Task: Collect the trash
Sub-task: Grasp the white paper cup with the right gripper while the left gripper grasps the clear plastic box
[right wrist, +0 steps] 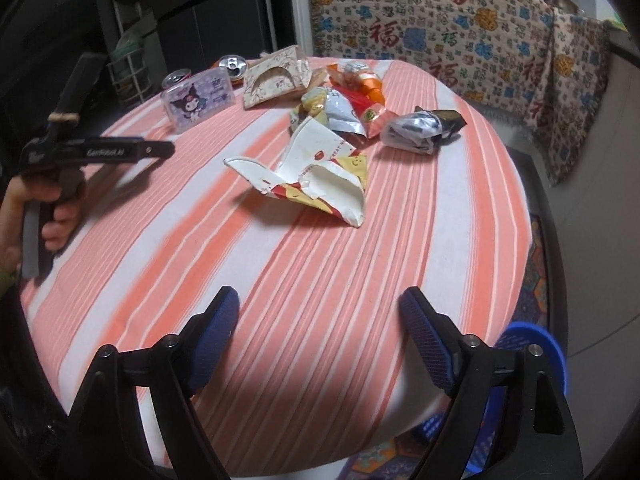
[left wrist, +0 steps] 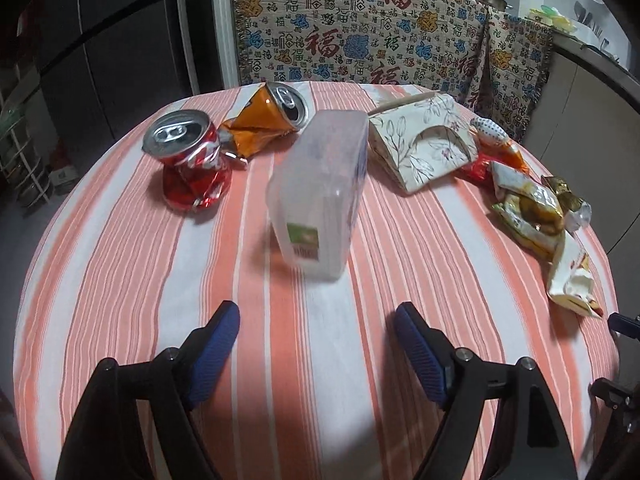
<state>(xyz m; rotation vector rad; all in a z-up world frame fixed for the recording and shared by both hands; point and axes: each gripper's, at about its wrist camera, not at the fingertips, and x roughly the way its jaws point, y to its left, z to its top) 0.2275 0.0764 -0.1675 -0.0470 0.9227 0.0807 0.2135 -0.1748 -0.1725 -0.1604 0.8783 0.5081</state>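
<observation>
both grippers (left wrist: 318,332) (right wrist: 318,316) spread wide and empty, crushed red can (left wrist: 191,164) upright, orange can (left wrist: 266,114) lying sideways

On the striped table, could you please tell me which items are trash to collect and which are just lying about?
Trash:
crushed red can
crushed orange can
torn paper box
snack wrappers
black-and-silver wrapper

Lying about:
translucent plastic box
floral tissue holder
blue bin
</observation>
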